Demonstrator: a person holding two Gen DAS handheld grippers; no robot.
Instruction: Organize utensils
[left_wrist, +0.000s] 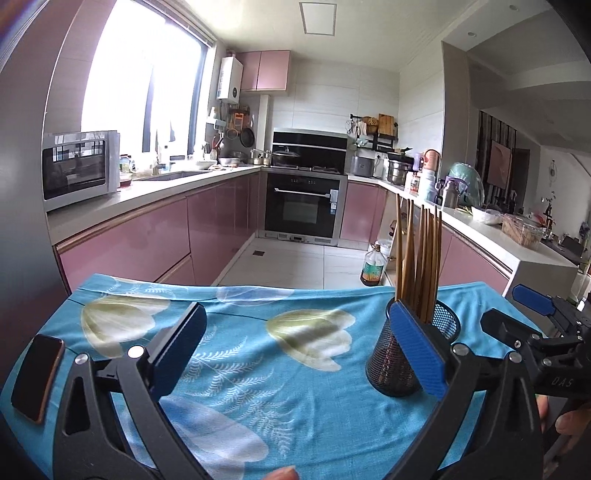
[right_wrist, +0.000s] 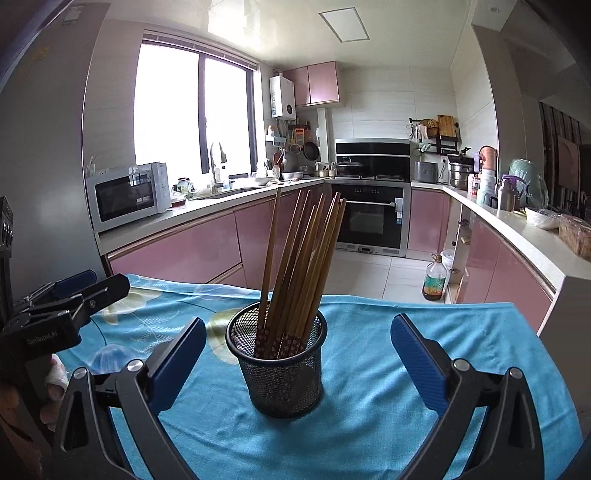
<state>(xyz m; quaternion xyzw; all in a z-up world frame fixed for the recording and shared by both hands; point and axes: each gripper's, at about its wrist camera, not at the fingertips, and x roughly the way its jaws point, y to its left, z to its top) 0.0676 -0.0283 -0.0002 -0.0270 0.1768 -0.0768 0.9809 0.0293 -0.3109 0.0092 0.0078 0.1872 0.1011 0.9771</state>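
- Now both my grippers hang over the blue cloth (right_wrist: 369, 424), jaws spread wide and holding nothing.
- Between the pads of my right gripper (right_wrist: 297, 363) stands the mesh cup (right_wrist: 280, 376), untouched, upright on the cloth.
- Wooden chopsticks (right_wrist: 303, 266) stand in it, leaning to the right.
- My left gripper (left_wrist: 295, 354) sits left of the cup (left_wrist: 397, 360); a phone (left_wrist: 37, 376) lies at the cloth's left edge.

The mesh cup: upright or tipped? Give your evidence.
Upright. The mesh cup stands on its base on the cloth, rim up, chopsticks leaning inside.
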